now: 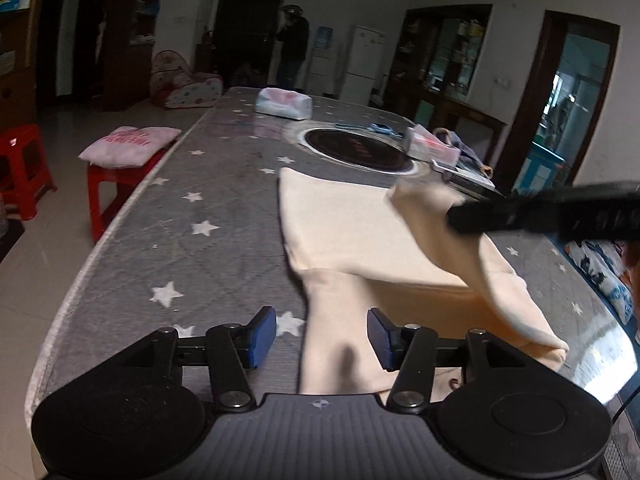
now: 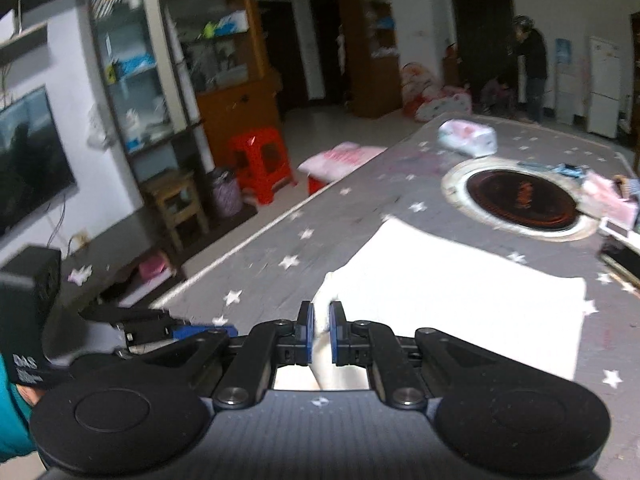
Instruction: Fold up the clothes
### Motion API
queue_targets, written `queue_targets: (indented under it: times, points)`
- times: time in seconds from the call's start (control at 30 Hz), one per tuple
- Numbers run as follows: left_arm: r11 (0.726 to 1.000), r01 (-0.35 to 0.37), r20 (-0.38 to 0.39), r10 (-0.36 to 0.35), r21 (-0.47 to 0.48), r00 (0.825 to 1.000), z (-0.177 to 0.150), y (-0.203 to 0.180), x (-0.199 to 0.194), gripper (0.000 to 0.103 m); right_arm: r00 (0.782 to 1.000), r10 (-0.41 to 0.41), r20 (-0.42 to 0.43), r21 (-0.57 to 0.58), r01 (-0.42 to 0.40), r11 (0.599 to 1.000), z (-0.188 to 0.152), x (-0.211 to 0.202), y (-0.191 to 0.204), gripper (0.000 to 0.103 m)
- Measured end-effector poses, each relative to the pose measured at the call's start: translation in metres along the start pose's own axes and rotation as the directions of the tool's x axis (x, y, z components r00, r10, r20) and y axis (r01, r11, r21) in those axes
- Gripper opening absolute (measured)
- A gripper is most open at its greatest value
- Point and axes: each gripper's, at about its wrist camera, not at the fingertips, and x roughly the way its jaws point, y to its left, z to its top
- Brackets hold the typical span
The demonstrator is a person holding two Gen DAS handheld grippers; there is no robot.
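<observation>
Clearly right gripper (image 2: 321, 330) pinches cream garment (image 2: 460, 300); left gripper (image 1: 321, 338) gapes.

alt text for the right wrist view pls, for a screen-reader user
The right gripper is shut on a fold of the cream garment, which lies on a grey star-patterned table. A round black burner sits beyond it.

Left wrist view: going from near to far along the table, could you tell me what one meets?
left gripper → cream garment → round inset burner → pink-and-white packet
</observation>
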Motion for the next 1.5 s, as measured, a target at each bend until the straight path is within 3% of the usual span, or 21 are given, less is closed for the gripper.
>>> queue_targets:
  times: [0.07, 0.2, 0.4, 0.47, 0.63, 0.8, 1.03, 1.2, 1.5]
  points:
    - [1.0, -0.002, 0.003, 0.002, -0.002, 1.0, 0.0, 0.002, -0.002, 0.055, 1.0, 0.021, -0.017, -0.001, -0.021, 1.0, -0.002, 0.008, 0.004, 0.014]
    - [1.0, 0.005, 0.008, -0.005, 0.021, 1.0, 0.001, -0.003, -0.005, 0.055, 1.0, 0.018, -0.009, -0.003, -0.018, 1.0, -0.006, 0.002, 0.0, 0.014]
    - [0.995, 0.043, 0.029, -0.045, 0.088, 0.999, 0.007, -0.024, -0.001, 0.053, 0.991, -0.117, -0.071, -0.06, 0.113, 0.992, -0.02, -0.019, -0.024, 0.014]
    - [0.992, 0.067, 0.027, -0.07, 0.111, 0.997, 0.009, -0.033, 0.005, 0.046, 0.983, -0.155, -0.099, -0.062, 0.149, 0.987, -0.029, -0.026, -0.035, 0.014]
    - [0.98, 0.117, -0.022, -0.115, 0.163, 0.993, 0.012, -0.054, 0.03, 0.037, 0.965, -0.218, -0.142, -0.028, 0.217, 0.976, -0.056, -0.028, -0.062, 0.014]
    - [0.983, 0.103, -0.09, -0.09, 0.152, 0.992, 0.012, -0.055, 0.055, 0.036, 0.951, -0.243, -0.192, 0.013, 0.25, 0.968, -0.078, -0.02, -0.082, 0.014]
    - [0.982, 0.093, -0.091, -0.079, 0.162, 0.993, 0.014, -0.056, 0.056, 0.036, 0.961, -0.243, -0.129, -0.007, 0.244, 0.97, -0.063, -0.022, -0.08, 0.014]
    - [0.983, 0.077, -0.11, -0.059, 0.167, 0.992, 0.012, -0.053, 0.064, 0.037, 0.955, -0.246, -0.164, -0.032, 0.244, 0.969, -0.069, 0.001, -0.085, 0.014]
    - [0.973, 0.085, -0.106, -0.063, 0.215, 0.992, 0.002, -0.057, 0.051, 0.041, 0.957, -0.229, -0.181, -0.154, 0.202, 0.967, -0.084, -0.031, -0.054, 0.018]
